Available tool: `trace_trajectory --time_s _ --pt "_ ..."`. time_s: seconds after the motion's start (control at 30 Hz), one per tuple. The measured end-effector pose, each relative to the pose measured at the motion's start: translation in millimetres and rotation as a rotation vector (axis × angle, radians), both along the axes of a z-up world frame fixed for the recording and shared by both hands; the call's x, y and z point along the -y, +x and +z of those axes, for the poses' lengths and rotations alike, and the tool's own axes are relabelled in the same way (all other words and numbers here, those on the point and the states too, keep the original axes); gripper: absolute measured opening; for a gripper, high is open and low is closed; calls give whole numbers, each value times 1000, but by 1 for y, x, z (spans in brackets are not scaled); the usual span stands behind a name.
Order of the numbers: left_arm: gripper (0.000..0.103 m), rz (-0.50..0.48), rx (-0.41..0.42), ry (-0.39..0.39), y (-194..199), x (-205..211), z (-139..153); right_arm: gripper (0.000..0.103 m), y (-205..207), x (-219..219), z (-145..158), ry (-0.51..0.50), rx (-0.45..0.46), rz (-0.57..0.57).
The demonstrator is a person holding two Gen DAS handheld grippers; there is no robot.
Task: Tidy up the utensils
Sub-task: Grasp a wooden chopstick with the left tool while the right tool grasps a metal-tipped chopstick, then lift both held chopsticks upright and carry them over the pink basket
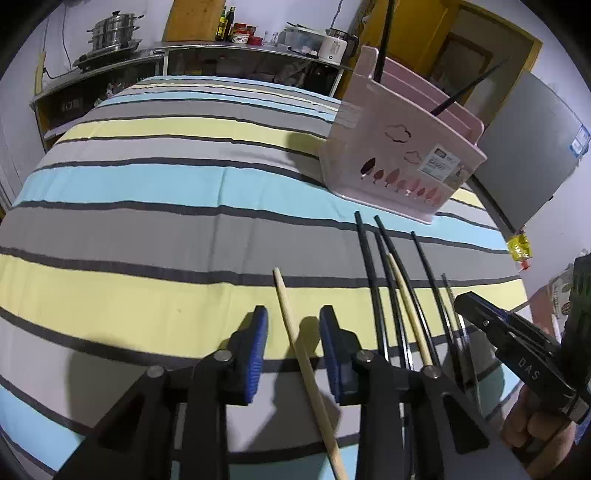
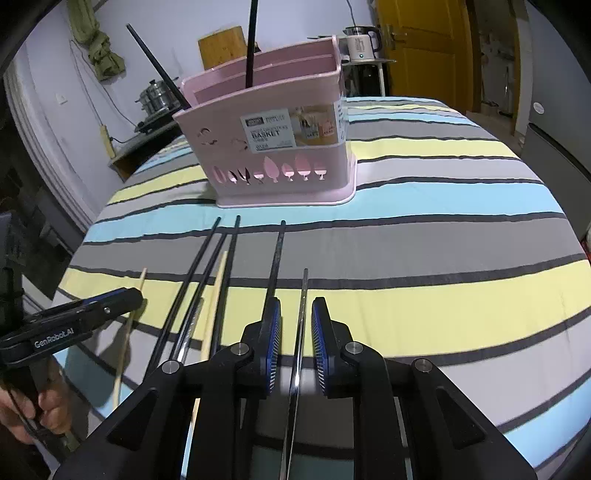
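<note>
My left gripper (image 1: 293,312) hovers low over the striped cloth, open, its blue pads (image 1: 258,343) on either side of a pale wooden chopstick (image 1: 295,339) without touching it. My right gripper (image 2: 297,302) is open too, straddling a thin metal chopstick (image 2: 303,291) with a gap on both sides. Between the two lie several black chopsticks (image 2: 207,273) and a second wooden chopstick (image 2: 218,288). Beyond them stands a pink utensil basket (image 2: 280,147), also in the left wrist view (image 1: 399,147), with two black chopsticks (image 2: 252,44) upright in it.
The striped cloth (image 1: 147,192) covers a round-edged table. Behind it is a steel shelf with pots (image 1: 114,33) and bottles. A white kettle (image 2: 360,46) and a yellow door (image 2: 421,40) stand at the back. A grey panel (image 1: 532,147) is just past the table's right edge.
</note>
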State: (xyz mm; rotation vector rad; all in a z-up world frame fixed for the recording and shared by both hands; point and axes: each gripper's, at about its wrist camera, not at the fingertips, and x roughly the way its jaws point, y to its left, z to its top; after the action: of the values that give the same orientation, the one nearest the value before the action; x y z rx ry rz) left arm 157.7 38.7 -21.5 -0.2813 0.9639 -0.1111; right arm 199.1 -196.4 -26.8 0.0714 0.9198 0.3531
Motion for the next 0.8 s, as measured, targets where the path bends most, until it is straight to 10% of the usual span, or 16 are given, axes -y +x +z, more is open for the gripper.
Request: trace_trajectory --time_s 0.37,0.8 --pt "27 -57 4 144 8 20 1 16 14 -12 -2 -82 -17 10" --pt "6 -62 -25 96 16 14 3 4 23 -4 5 -42 -31 3"
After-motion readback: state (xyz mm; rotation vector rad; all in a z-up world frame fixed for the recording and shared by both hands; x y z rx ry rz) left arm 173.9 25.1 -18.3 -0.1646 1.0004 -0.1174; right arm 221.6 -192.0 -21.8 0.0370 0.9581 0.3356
